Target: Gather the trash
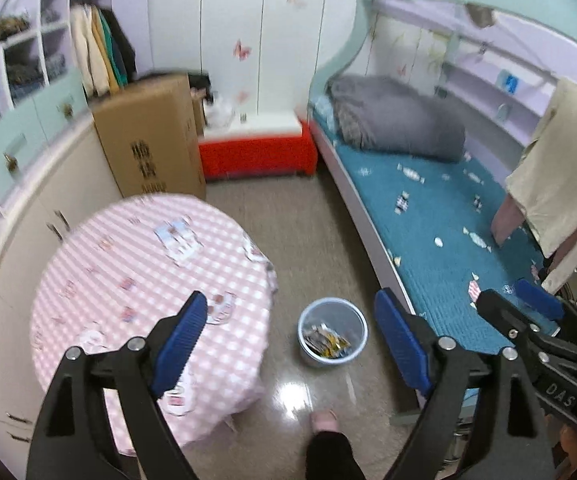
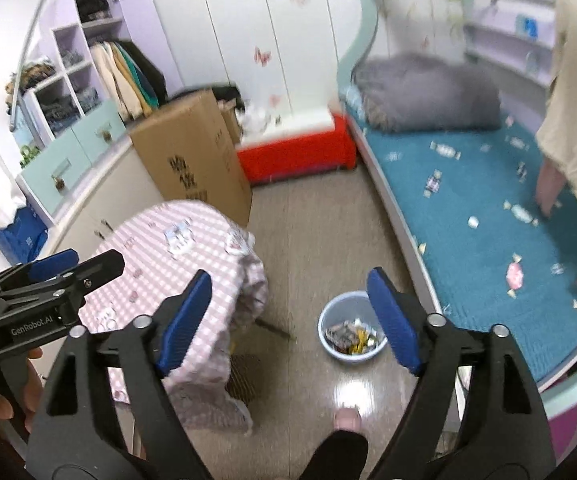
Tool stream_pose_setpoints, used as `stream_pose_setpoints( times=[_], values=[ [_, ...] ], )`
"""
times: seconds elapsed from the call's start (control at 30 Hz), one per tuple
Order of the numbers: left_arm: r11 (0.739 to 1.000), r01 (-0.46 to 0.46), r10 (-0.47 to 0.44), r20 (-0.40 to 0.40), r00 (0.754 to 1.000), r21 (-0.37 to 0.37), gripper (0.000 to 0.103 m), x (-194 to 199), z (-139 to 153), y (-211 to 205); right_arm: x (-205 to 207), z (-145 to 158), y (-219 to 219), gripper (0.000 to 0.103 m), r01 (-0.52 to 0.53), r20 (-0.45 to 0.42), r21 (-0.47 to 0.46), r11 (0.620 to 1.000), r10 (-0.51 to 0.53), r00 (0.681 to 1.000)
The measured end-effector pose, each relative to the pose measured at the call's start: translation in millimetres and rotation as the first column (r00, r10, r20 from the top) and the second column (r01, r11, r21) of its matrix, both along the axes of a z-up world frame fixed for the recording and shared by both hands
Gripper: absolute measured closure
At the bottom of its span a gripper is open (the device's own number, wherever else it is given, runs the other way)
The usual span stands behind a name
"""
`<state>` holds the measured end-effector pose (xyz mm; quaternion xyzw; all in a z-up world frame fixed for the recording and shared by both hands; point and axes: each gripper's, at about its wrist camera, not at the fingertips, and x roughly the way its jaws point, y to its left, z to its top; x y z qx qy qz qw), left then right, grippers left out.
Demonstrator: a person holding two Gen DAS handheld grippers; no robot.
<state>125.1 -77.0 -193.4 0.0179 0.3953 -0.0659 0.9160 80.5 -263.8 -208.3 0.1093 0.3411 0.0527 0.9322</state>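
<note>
Both the left claw (image 1: 290, 344) and the right claw (image 2: 290, 320) hang wide apart and hold nothing, high above a small blue bin (image 2: 353, 330) on the floor (image 2: 308, 220) that already has wrappers in it. The step, as I judge it, is to choose one scrap, come down straight over it and pinch it at mid-body. Candy wrappers (image 2: 515, 276) lie scattered over the teal bed (image 2: 468, 184), and paper scraps (image 1: 178, 240) sit on the pink checked counter (image 1: 140, 264) to the left.
</note>
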Motion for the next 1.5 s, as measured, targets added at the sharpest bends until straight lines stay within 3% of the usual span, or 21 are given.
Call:
stream_pose_setpoints(
  times=[0.1, 0.3, 0.6, 1.0, 1.5],
  values=[
    [1.0, 0.019, -0.02, 0.083, 0.996, 0.007, 0.012, -41.9, 26.9, 16.5, -39.7, 23.9, 13.7, 0.018, 0.04, 0.085, -0.008, 0.999, -0.039, 0.996],
    [0.999, 0.031, -0.028, 0.165, 0.986, -0.015, 0.009, -93.2, 61.3, 32.8, -94.0, 58.0, 32.9, 0.013, 0.079, 0.192, -0.031, 0.996, -0.072, 0.979],
    [0.999, 0.049, -0.047, 0.296, 0.954, 0.002, 0.007, -140.4, 91.3, 37.3, -136.1, 76.2, 45.7, 0.01, 0.13, 0.286, -0.065, 0.989, -0.106, 0.952],
    [0.999, 0.048, -0.042, 0.344, 0.938, -0.009, 0.006, -157.6, 98.0, 38.6, -156.8, 74.5, 42.5, 0.008, 0.152, 0.314, -0.076, 0.985, -0.121, 0.942],
    [0.997, 0.077, -0.068, 0.364, 0.929, -0.011, 0.006, -156.7, 97.3, 29.6, -151.2, 71.9, 41.4, 0.007, 0.137, 0.316, -0.077, 0.988, -0.106, 0.943]
  ],
)
